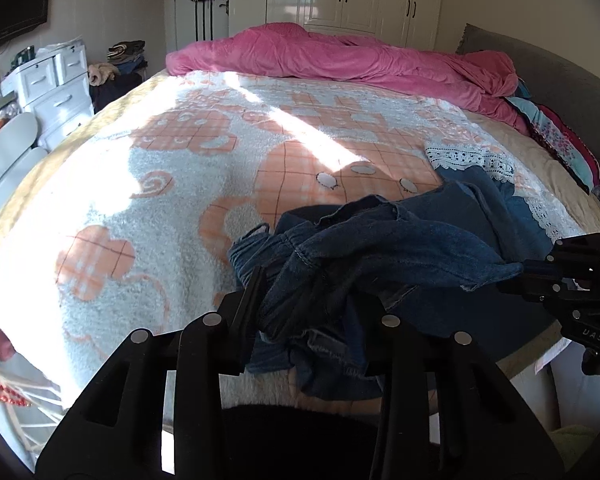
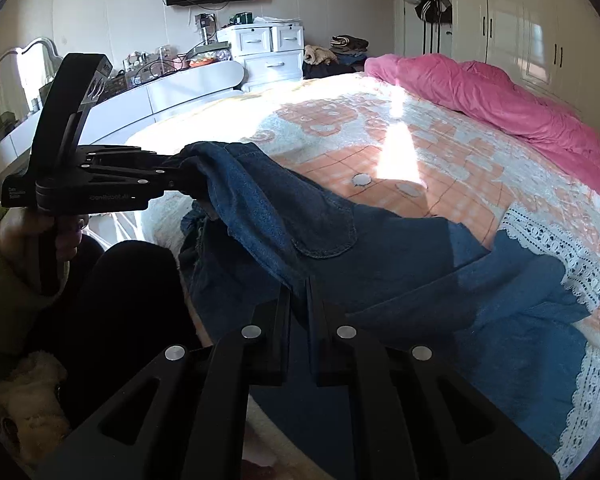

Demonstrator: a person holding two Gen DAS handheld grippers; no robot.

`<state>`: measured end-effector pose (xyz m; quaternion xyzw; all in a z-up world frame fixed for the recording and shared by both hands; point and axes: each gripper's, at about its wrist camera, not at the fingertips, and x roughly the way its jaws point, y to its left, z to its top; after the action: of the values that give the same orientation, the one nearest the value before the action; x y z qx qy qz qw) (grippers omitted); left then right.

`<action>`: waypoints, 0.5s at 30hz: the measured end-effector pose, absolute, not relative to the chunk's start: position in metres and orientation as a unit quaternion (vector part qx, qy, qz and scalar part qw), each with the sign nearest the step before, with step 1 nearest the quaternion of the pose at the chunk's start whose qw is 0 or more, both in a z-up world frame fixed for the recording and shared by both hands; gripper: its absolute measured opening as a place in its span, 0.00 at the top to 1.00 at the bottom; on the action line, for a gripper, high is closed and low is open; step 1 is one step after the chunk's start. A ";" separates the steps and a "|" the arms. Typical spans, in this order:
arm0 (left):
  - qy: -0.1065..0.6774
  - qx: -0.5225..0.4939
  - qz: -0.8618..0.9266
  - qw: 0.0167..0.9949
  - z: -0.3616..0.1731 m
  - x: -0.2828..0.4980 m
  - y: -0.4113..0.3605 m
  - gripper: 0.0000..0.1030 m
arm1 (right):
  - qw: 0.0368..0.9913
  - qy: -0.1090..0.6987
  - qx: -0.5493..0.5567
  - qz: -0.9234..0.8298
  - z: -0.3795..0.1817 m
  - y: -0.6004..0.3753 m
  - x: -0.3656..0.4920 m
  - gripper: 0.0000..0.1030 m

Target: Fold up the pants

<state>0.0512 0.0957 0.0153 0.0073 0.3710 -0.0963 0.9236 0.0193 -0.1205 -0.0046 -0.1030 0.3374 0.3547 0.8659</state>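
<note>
Both claws clamp pants [image 2: 284, 220]; left claw [image 2: 188, 178] tips cloth-hidden.

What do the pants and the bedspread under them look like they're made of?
Pants: looks like soft, matte blue denim, with visible stitched seams and a patch pocket; white lace trim at the hems, with openwork holes. Bedspread: seems a fluffy, terry-like pile, white and peach checks, nubby surface; fibre can't be told.

Blown-out sunlight streak on bed [image 1: 100, 184]; fisheye-curved edges.
</note>
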 end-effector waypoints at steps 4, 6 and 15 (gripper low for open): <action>0.390 0.004 -0.089 0.917 0.004 0.044 0.103 0.67 | 0.854 0.354 -0.107 0.365 -0.017 -0.113 0.010 0.94; 0.407 -0.008 -0.086 0.909 -0.004 0.045 0.109 0.64 | 0.848 0.364 -0.114 0.368 -0.026 -0.107 0.005 0.94; 0.425 -0.026 -0.072 0.902 -0.012 0.036 0.125 0.49 | 0.837 0.374 -0.139 0.374 -0.042 -0.100 -0.004 0.91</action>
<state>0.0358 0.1251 -0.0121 -0.0261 0.4251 -0.0717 0.9019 -0.0045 -0.1000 -0.0421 -0.1388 0.3742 0.3742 0.8371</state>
